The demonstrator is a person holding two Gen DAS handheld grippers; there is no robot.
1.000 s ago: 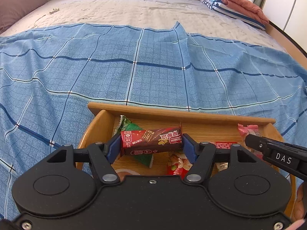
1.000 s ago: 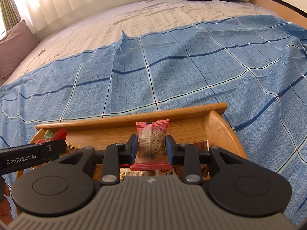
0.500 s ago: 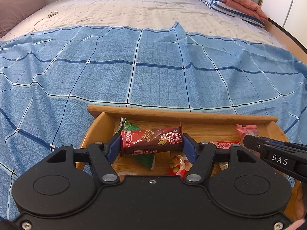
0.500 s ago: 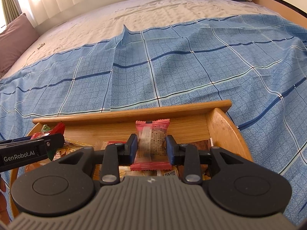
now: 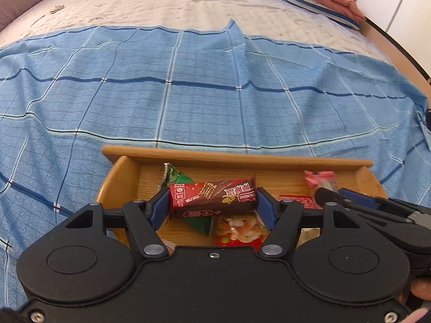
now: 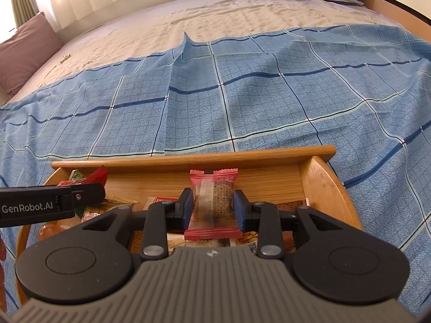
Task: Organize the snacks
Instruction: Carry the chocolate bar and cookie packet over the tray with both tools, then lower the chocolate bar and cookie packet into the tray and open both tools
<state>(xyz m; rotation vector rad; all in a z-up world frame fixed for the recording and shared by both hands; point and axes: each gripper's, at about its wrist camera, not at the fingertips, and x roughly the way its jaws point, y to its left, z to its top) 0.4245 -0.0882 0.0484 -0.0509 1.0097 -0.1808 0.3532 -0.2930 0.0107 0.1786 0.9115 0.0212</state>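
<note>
Where a blue checked cloth (image 6: 242, 102) covers the bed (image 6: 188, 21), a wooden tray (image 6: 194, 158) rests.

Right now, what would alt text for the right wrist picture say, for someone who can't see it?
A hand-held gripper pinches a pink snack packet upright over a wooden tray holding other snacks. The tray sits on a blue checked cloth spread across a bed, with a second hand-held gripper reaching in from the left.
</note>
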